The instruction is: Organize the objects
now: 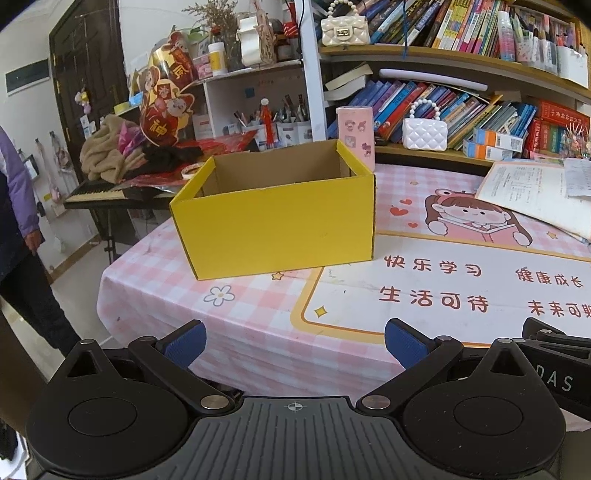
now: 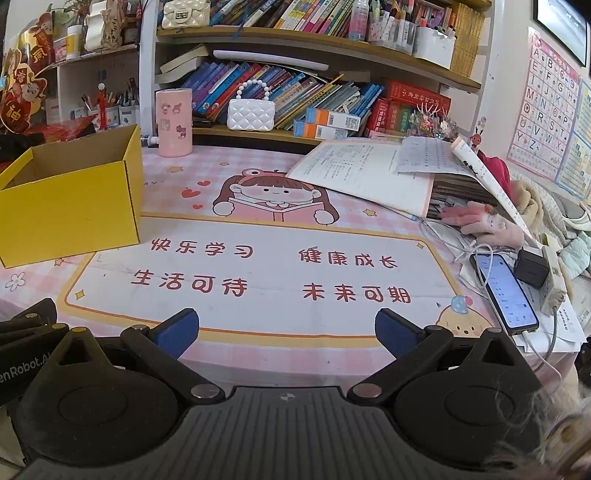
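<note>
Yellow cardboard box (image 1: 275,221), open-topped, upright, empty inside, on table's left.

A pink checked desk (image 2: 258,162) carries a printed mat (image 2: 258,266) with a cartoon girl and red characters. At its back stands a pink cylinder (image 2: 173,122), upright. Behind it, shelves (image 2: 332,40) are packed with leaning books (image 2: 295,92); a white quilted purse (image 2: 251,114) sits on the lower shelf, a cream one (image 2: 183,14) on the upper. Papers (image 2: 365,170) lie at the desk's right, with a pink glove (image 2: 480,221) beside them. A phone (image 2: 506,291) lies near the right edge, cabled, next to a power strip (image 2: 552,273). An alphabet poster (image 2: 546,110) hangs on the right wall. Left of the desk, a keyboard (image 1: 96,190) holds a beige cloth (image 1: 107,155). A person (image 1: 18,206) in a purple sleeve stands at far left.
</note>
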